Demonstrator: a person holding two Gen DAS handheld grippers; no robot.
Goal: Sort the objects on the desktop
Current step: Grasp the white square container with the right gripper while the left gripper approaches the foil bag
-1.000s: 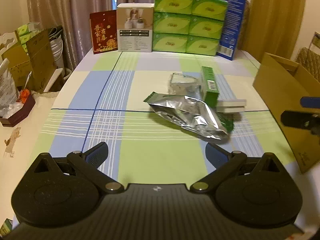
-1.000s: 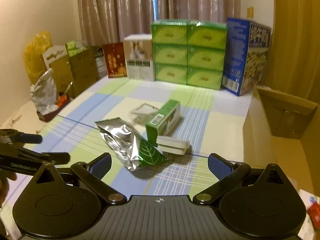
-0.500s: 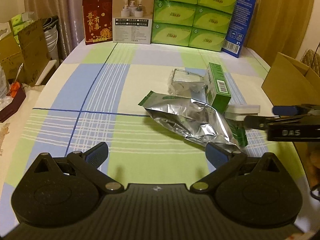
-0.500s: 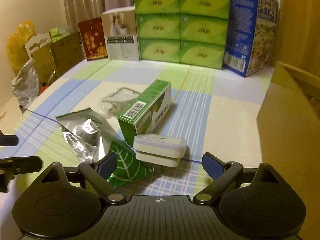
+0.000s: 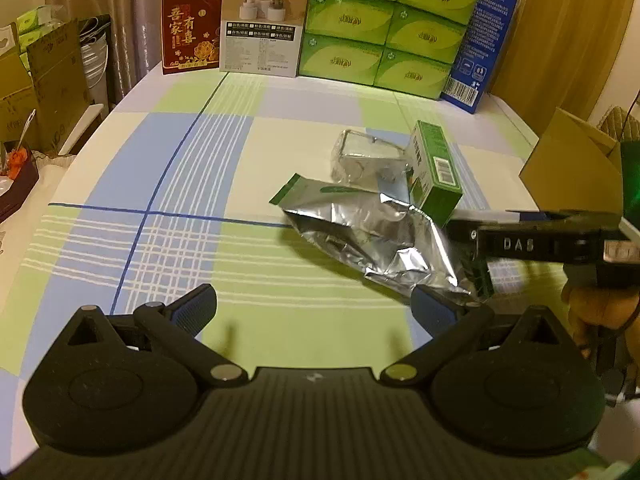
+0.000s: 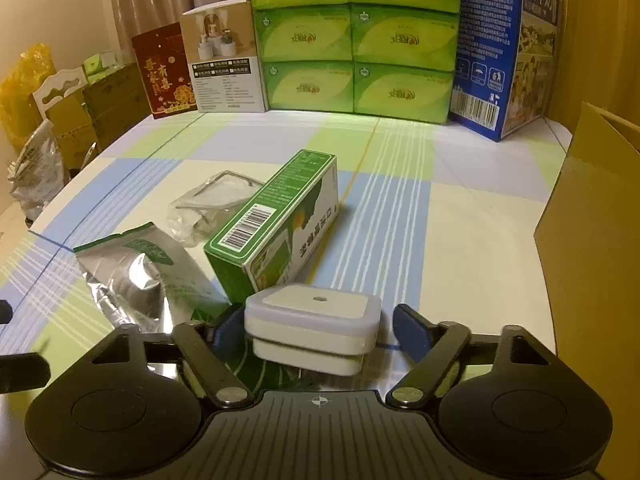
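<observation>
The right tool (image 6: 316,330) pointed down at a white plug-in device (image 6: 314,328) lying on the checked worktop (image 6: 460,240), with its jaws closing around it; the device sat between the two blue pads, the left pad just beside its edge and the right pad still a little apart, so it was not yet gripped as far as the view allowed me to tell. At about eleven o'clock from the device lay a green carton (image 6: 276,224) on its side, nearly touching it, and at nine o'clock a crumpled foil pouch (image 6: 140,276) spread flat, part of it running under the device. Beyond the carton, at about ten o'clock, sat a clear plastic wrapper (image 6: 212,204). The left tool (image 5: 314,314) hovered over bare cloth with its jaws wide apart and nothing between them, the foil pouch near its right pad. A cardboard box (image 6: 592,248) stood at the worktop's three o'clock edge, and stacked green tissue packs (image 6: 352,36) lined the far side at twelve o'clock.
</observation>
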